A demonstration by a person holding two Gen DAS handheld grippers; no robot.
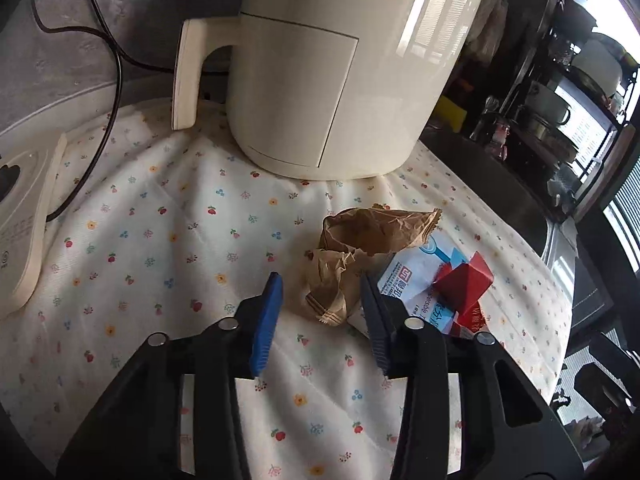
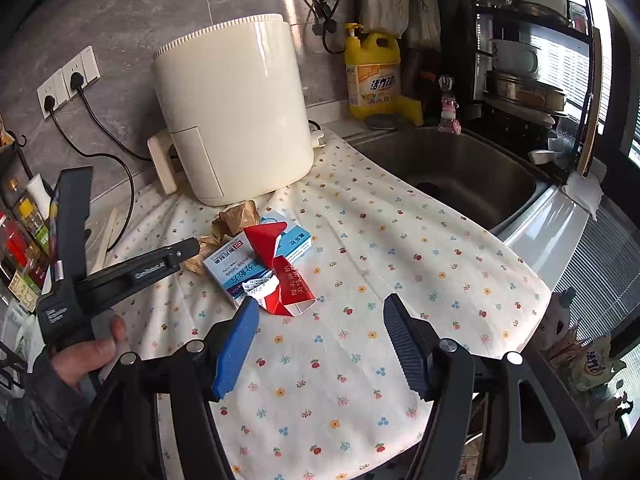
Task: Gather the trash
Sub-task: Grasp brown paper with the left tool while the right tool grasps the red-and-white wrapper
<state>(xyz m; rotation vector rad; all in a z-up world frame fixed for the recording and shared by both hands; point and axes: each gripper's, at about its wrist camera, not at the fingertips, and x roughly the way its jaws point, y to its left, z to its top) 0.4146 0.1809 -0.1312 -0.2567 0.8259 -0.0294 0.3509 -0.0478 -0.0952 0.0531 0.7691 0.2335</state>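
Black tools (image 2: 316, 324) with blue ribbed pads (image 2: 234, 348), silver screws, grey sleeve (image 2: 44, 408)

Grey tiled wall (image 2: 168, 4), steel sink (image 2: 460, 176), floral cloth (image 2: 400, 240), daylit window (image 2: 560, 60)

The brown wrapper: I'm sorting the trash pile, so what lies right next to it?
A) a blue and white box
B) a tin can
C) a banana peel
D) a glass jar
A: the crumpled brown wrapper lies against the blue and white box on the floral cloth.
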